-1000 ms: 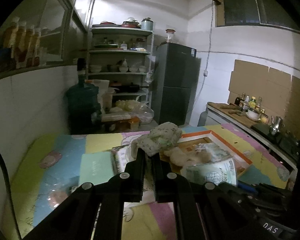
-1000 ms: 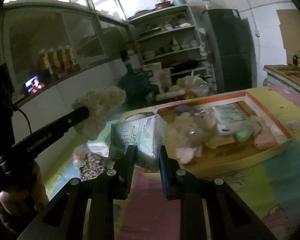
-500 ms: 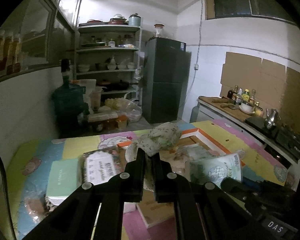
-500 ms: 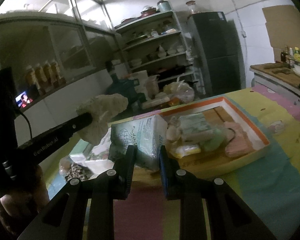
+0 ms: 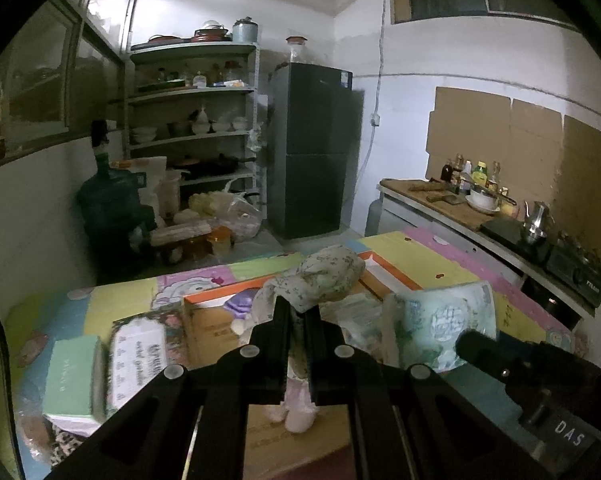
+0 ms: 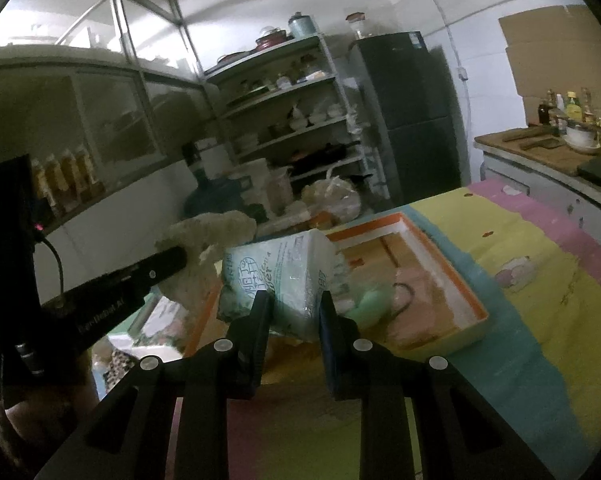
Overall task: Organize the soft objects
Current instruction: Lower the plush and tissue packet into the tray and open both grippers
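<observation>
Left wrist view, left to right: a green box (image 5: 70, 376) lies at lower left on the pastel mat (image 5: 428, 254), a printed pack (image 5: 136, 356) just beside it. At centre the left gripper (image 5: 298, 316) is pinched fully together on a floral cloth bundle (image 5: 320, 276), which bulges above the fingertips over the orange-rimmed tray (image 5: 212, 300). A pink soft toy (image 5: 296, 408) lies in the tray below the fingers. Right of centre a tissue pack (image 5: 444, 328) is held up over the tray by the right gripper, whose dark body fills the lower right.

Right wrist view: at left, the left gripper's arm reaches in with the bundle (image 6: 216, 236) at its tip, left of centre. In the middle the right gripper (image 6: 296, 308) is narrowly parted, its pads pressing both sides of the tissue pack (image 6: 280, 280); the pack tilts above the tray's near left corner. Right of it, the tray (image 6: 452, 280) holds a green soft item (image 6: 370, 304) and pinkish pieces. The mat (image 6: 500, 240) spreads to the right edge.
</observation>
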`<state>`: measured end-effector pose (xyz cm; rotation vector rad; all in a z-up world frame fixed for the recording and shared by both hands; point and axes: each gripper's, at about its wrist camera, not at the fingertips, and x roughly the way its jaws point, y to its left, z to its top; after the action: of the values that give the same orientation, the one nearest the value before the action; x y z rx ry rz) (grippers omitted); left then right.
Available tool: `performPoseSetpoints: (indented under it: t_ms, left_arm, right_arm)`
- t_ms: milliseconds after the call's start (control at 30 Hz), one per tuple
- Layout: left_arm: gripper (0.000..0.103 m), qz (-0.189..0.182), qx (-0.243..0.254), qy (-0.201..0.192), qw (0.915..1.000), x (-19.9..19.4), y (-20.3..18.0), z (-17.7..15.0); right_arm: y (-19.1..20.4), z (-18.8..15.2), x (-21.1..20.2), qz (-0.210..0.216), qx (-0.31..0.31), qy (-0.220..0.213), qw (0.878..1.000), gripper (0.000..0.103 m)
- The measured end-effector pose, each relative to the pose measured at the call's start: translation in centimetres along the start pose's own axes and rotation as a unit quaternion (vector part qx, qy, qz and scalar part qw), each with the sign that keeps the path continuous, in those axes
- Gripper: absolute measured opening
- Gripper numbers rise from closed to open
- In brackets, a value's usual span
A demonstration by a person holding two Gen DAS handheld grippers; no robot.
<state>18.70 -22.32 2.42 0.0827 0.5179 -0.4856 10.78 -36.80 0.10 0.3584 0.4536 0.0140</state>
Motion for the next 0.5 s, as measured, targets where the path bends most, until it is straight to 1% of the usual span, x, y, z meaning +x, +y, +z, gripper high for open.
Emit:
performPoseSetpoints:
  t_ms: [267, 500]
  left_arm:
    - [0.007, -0.005, 0.0, 0.005, 1.0, 2.2, -1.4, 1.4]
    - [0.007, -0.01, -0.006, 0.017, 0.9998, 4.8, -2.2, 2.5]
  right_arm:
    - [-2.7, 1.8, 0.5, -0.019, 0.008, -0.014, 1.0, 0.024]
    - [-5.0, 3.3, 2.4, -0.039, 0.018, -0.014, 0.999, 0.024]
